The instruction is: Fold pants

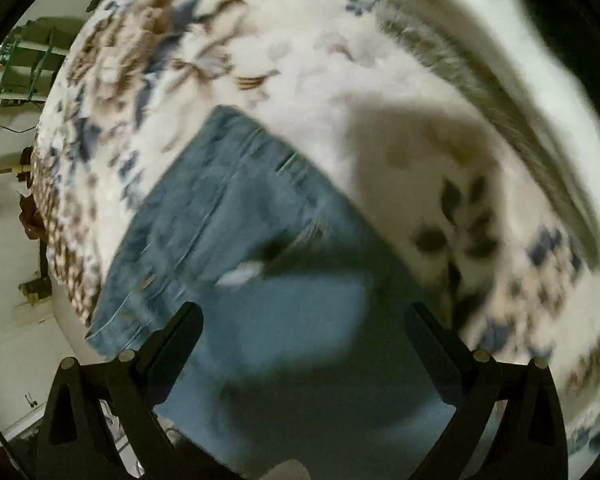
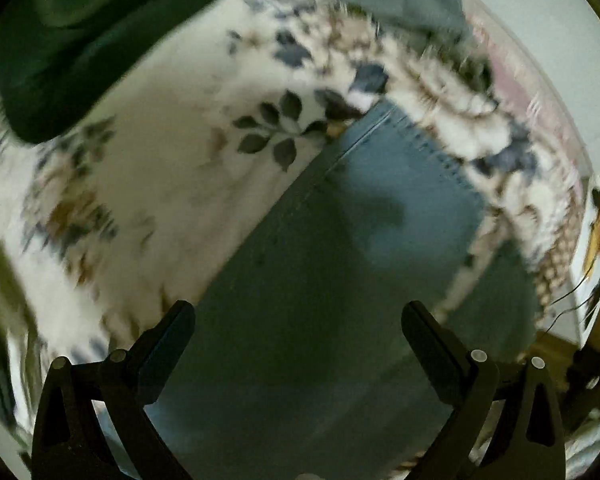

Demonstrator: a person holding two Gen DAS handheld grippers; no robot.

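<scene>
**Inspector:** Left side first. The left gripper (image 1: 302,320) is seen with its jaws spread wide and nothing between them. It hangs over the jeans (image 1: 236,216), which lie on a floral bedspread (image 1: 148,40). A seam runs along the denim, and a small white patch (image 1: 242,272), perhaps a label, shows ahead of the fingers. The view is blurred, so contact with the cloth cannot be confirmed.

**Assessor:** And the right side?

**Inspector:** The right gripper (image 2: 298,320) is likewise released and empty. Denim (image 2: 380,200) fills the space beneath it, and a stitched edge is visible at the far end, against the bedspread (image 2: 160,120). A dark green cloth (image 2: 80,40) lies well apart at the upper left. Blur is present here too.

**Assessor:** What is judged to be the step in hand?

**Inspector:** A grasp is apparently being prepared, though no fold line can be identified with certainty. It is recommended that both edges be taken at matching points, so the layers stay aligned. Only denim should be pinched; the bedspread beneath could easily be caught. The cloth should be lifted evenly and kept taut between the two grippers, to prevent sagging and creases.
</scene>
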